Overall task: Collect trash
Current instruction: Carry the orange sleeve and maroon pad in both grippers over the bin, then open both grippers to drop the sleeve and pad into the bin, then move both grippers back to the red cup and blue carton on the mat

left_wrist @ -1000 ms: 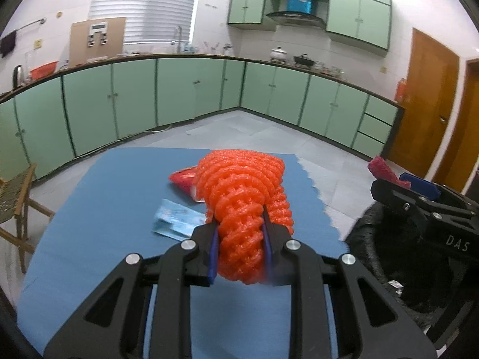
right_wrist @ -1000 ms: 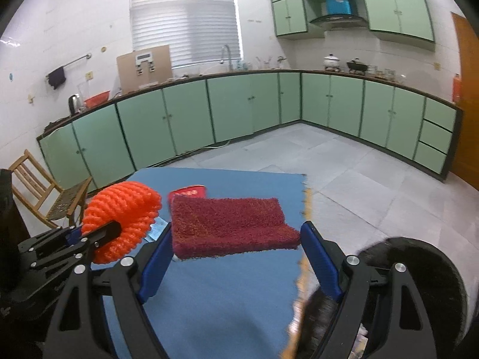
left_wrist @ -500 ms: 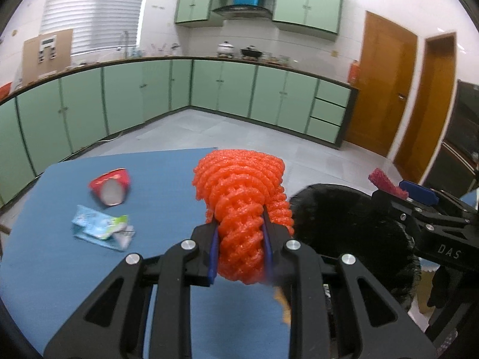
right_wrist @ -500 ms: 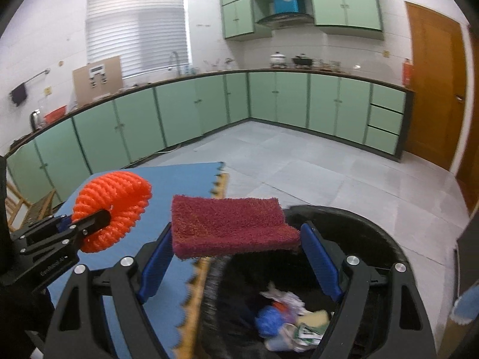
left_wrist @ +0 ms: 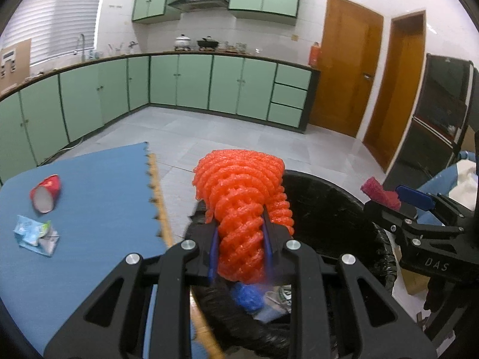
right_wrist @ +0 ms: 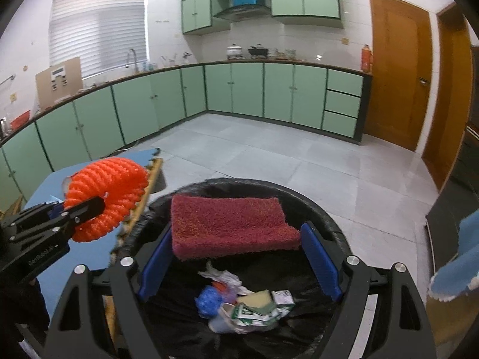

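My left gripper [left_wrist: 241,236] is shut on an orange foam net [left_wrist: 239,197] and holds it over the near rim of the black-lined trash bin [left_wrist: 326,206]. My right gripper [right_wrist: 236,257] is shut on a dark red scouring pad [right_wrist: 230,224] and holds it above the open bin [right_wrist: 329,218], which has several pieces of trash in it. The net also shows in the right wrist view [right_wrist: 107,185]. The right gripper with its pad shows at the right of the left wrist view [left_wrist: 389,200].
A red paper cup [left_wrist: 45,193] and a crumpled light blue wrapper [left_wrist: 34,234] lie on the blue mat [left_wrist: 98,209] to the left. Green cabinets line the far walls, and a wooden door [left_wrist: 348,68] stands at the right.
Both grippers have swung right from over the blue mat to above the trash bin, each holding its item. The cup and wrapper stay on the mat.
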Demonstrator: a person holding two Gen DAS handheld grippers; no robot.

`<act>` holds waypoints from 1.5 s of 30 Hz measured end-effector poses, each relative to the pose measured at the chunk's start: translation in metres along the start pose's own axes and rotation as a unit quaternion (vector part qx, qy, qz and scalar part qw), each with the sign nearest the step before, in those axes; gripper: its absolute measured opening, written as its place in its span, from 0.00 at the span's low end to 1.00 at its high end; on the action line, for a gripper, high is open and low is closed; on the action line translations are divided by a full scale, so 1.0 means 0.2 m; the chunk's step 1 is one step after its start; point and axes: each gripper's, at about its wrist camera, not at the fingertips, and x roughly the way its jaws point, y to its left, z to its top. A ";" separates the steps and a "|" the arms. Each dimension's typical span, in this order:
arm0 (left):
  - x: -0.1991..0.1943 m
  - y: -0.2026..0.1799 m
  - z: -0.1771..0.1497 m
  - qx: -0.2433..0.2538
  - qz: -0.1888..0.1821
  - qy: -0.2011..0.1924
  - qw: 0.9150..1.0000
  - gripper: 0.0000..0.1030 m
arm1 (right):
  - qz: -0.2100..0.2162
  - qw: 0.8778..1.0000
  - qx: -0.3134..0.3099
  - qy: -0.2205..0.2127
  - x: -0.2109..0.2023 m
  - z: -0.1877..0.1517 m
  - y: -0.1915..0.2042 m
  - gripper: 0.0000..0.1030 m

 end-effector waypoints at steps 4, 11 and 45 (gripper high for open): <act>0.11 -0.08 -0.01 0.010 -0.011 0.011 1.000 0.21 | -0.013 1.000 0.017 0.006 0.02 -0.04 -0.11 0.79; 0.27 -0.16 -0.04 0.015 -0.017 0.035 0.999 0.22 | -0.027 0.999 0.030 0.022 0.11 -0.10 -0.25 0.79; -0.20 0.61 -0.08 -0.038 0.131 -0.013 0.991 0.62 | 0.073 0.997 0.003 -0.016 0.17 0.09 0.32 0.94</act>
